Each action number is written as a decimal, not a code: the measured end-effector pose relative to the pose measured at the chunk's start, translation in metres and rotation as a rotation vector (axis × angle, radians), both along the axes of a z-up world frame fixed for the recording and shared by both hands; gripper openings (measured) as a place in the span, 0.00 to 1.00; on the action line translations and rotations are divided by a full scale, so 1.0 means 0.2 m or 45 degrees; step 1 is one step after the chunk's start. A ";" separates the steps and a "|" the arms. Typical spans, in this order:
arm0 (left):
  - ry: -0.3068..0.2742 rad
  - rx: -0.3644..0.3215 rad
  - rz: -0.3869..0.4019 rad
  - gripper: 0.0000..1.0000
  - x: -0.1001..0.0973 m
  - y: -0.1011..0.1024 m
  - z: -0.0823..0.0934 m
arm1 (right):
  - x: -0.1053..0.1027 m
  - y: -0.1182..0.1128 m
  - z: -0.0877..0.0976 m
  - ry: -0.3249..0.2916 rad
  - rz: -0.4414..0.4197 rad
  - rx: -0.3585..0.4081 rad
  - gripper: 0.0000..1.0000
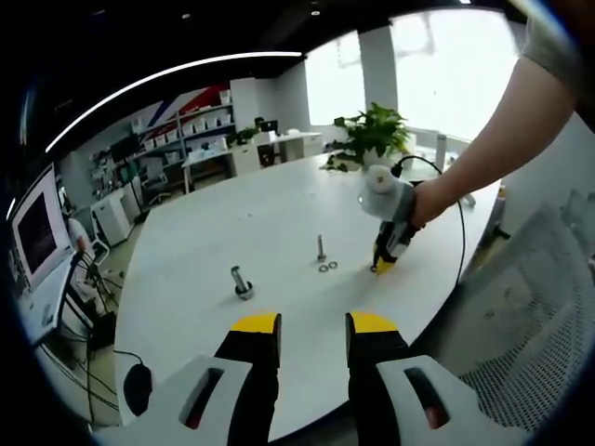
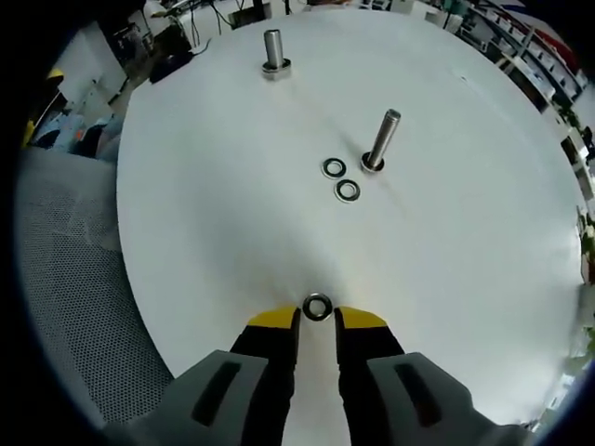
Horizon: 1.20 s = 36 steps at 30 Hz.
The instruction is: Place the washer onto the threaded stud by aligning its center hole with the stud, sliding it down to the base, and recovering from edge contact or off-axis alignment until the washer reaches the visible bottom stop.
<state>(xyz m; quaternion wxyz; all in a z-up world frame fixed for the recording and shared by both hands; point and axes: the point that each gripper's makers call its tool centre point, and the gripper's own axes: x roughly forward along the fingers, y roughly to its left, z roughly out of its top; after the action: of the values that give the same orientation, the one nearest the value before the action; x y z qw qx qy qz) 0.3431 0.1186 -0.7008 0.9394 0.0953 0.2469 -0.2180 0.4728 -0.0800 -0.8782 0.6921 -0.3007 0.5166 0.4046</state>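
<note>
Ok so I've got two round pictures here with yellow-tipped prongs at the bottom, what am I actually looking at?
There is no robot here: a person holds a hand-held gripper in each hand, and a fisheye camera rides on each one, looking forward along its two prongs. That lens makes the pictures round.

The left gripper view looks across a white table; its own left hand-held gripper has its jaws apart and holds nothing. Farther off you see the person's arm with the right hand-held gripper tipped down to the table.

The right gripper view looks along that right hand-held gripper, which pinches a small metal washer at its tips. Ahead stands a threaded stud, with two loose washers beside it, and a thicker post beyond.
</note>
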 end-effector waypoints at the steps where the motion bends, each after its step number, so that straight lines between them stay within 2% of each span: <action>1: 0.000 0.000 0.000 0.26 0.00 0.00 0.00 | 0.00 0.00 0.00 0.001 -0.003 -0.002 0.18; 12: 0.005 0.002 -0.006 0.26 0.00 0.00 -0.01 | 0.01 0.00 0.00 0.005 -0.054 -0.003 0.17; 36: 0.006 -0.001 -0.010 0.26 0.00 -0.01 0.00 | 0.01 0.00 0.00 0.008 -0.027 -0.056 0.16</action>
<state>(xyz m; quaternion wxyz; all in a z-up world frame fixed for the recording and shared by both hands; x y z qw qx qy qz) 0.3423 0.1175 -0.7018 0.9380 0.0953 0.2485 -0.2219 0.4751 -0.0791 -0.8786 0.6879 -0.3090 0.5307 0.3869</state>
